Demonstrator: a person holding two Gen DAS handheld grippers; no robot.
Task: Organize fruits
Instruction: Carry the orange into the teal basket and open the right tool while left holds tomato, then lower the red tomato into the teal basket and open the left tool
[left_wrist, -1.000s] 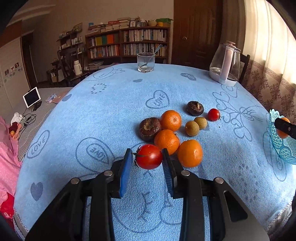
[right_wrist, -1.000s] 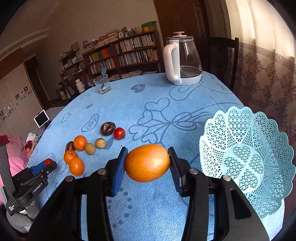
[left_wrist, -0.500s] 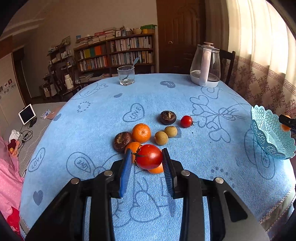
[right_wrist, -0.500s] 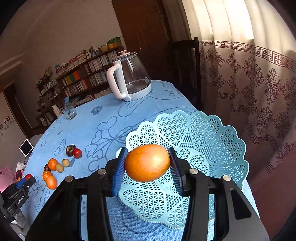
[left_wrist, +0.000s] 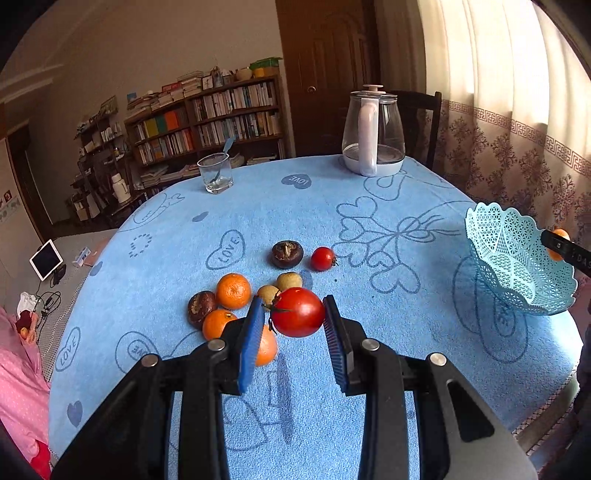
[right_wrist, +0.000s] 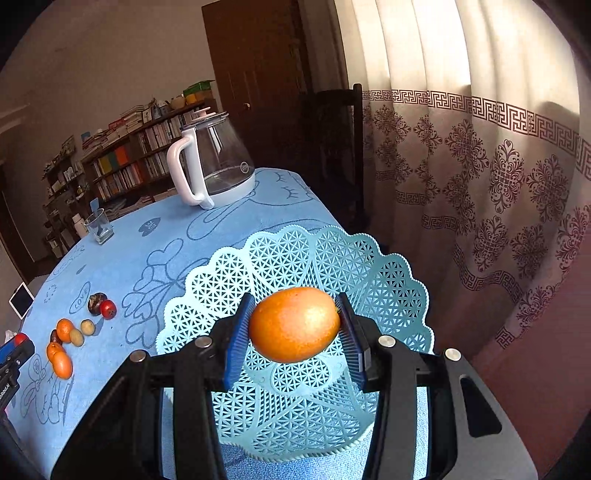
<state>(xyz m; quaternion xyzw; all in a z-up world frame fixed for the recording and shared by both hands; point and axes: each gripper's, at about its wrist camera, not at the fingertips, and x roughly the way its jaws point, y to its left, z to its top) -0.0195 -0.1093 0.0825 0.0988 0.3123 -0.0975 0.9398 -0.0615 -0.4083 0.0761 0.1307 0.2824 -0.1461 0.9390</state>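
My left gripper (left_wrist: 293, 332) is shut on a large red tomato (left_wrist: 297, 312) and holds it above the blue tablecloth, right of the fruit cluster. The cluster holds three oranges (left_wrist: 233, 290), two dark mangosteens (left_wrist: 287, 254), two small brown fruits (left_wrist: 289, 281) and a small tomato (left_wrist: 322, 259). My right gripper (right_wrist: 291, 341) is shut on an orange mango (right_wrist: 294, 324) and holds it over the middle of the light blue lattice basket (right_wrist: 388, 280). The basket also shows at the table's right edge in the left wrist view (left_wrist: 517, 258).
A glass kettle with a white handle (left_wrist: 373, 134) stands at the table's far side. A drinking glass with a spoon (left_wrist: 215, 173) stands at the far left. A dark chair and a curtain lie behind the table. The table edge drops off right of the basket.
My left gripper has lifted the tomato and moved it right, away from the cluster. My right gripper has carried the mango from beside the basket to over its middle.
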